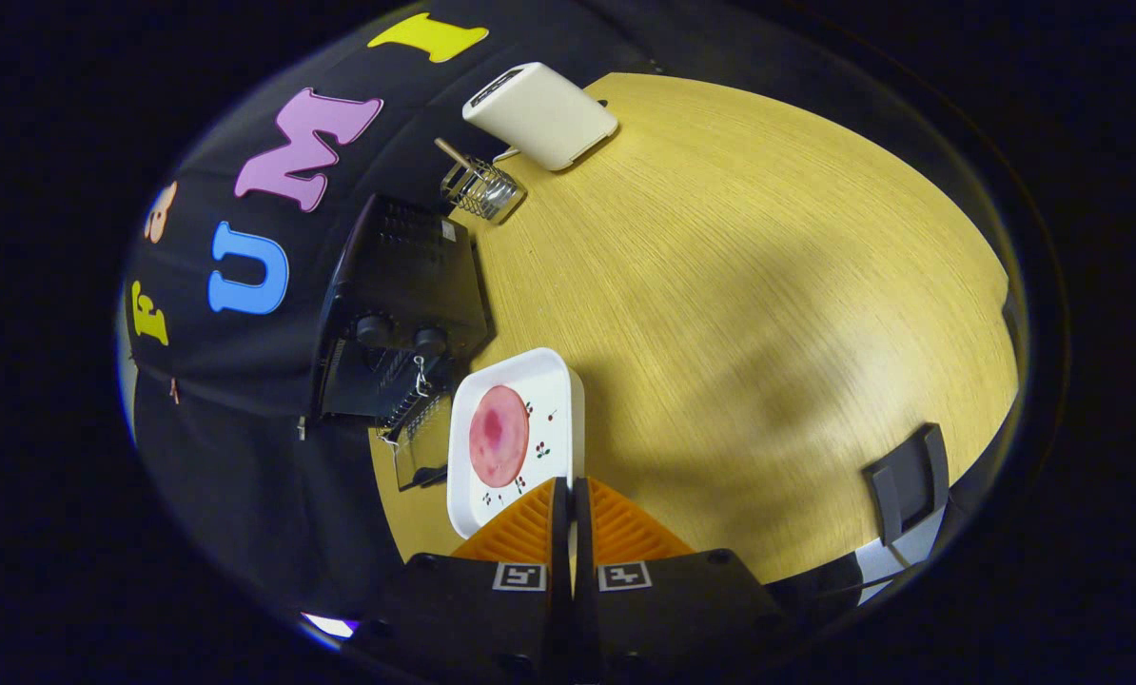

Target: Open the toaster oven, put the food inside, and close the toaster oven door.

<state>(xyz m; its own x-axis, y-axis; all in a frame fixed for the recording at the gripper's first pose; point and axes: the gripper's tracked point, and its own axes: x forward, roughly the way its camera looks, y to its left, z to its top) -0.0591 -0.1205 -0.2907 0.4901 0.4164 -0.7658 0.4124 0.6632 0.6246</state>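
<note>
The gripper (571, 487) hangs above the pale wood-grain counter (768, 285) with its jaws pressed together, nothing between them. Just ahead of the tips sits a white square plate (558, 390) with small red sprigs painted on it, and a round pink slice of food (499, 436) lies flat on it. Touching the plate's far side is the black toaster oven (406, 285), its two knobs facing the plate and its glass door (421, 447) dropped open, a wire rack showing inside. Beyond the oven stands a small wire holder (482, 187) with a wooden stick in it, and just past that a cream-coloured boxy appliance (541, 114).
</note>
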